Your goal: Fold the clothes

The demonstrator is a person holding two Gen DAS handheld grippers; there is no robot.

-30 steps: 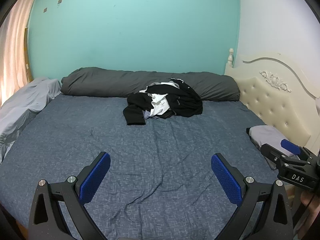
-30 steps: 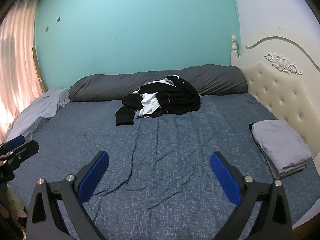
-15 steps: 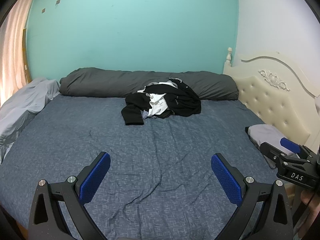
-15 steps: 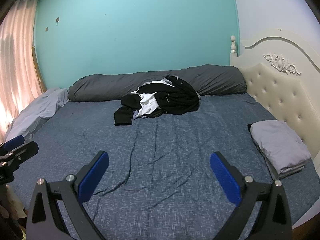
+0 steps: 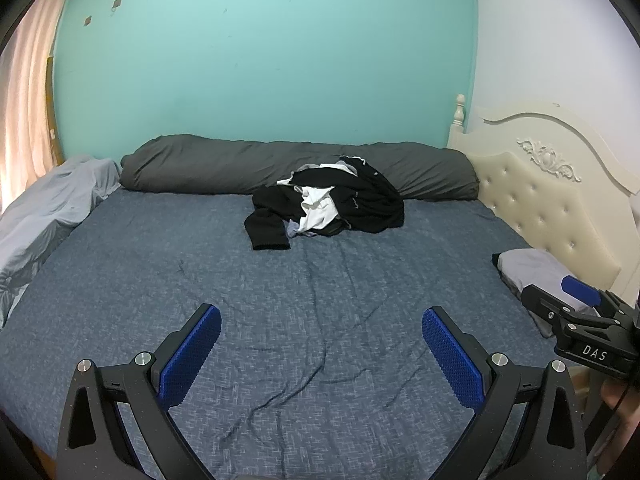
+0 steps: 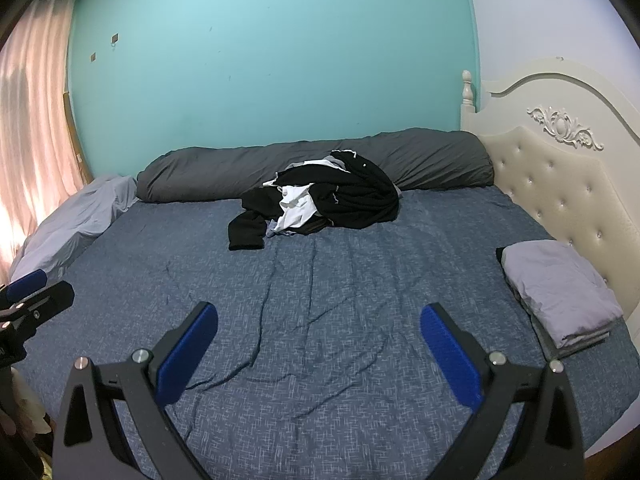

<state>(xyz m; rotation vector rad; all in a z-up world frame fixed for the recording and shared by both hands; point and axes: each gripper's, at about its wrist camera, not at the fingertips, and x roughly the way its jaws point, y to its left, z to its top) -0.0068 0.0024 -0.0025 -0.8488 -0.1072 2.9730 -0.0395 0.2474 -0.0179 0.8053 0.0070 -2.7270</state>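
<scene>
From my seat I see the left gripper [image 5: 321, 330] low in the centre of its own view, its two blue-padded black fingers spread wide with nothing between them, hanging above the near part of the dark blue patterned bedspread [image 5: 240, 288]. The right gripper [image 6: 319, 328] sits the same way at the bottom centre of its view, fingers wide apart and empty over the wrinkled fabric. The crumpled heap of black and white clothes [image 5: 328, 208] lies in the upper middle of the frame, on the far part of the bed, its back edge touching the long dark grey rolled duvet [image 5: 224, 166] that runs along the turquoise wall [image 5: 260, 60]. One black sleeve trails out toward the lower left of the heap. Both grippers are well apart from it. At the right edge, just beside the cream tufted headboard [image 6: 560, 184], rests a folded stack of light grey cloth [image 6: 560, 284]. A rumpled pale grey sheet [image 6: 76, 224] fills the left side, below the pink curtain [image 6: 32, 120]. In the left wrist view the right gripper shows at the lower right edge in front of that folded stack, with part of a hand [image 5: 622, 404] under it.
</scene>
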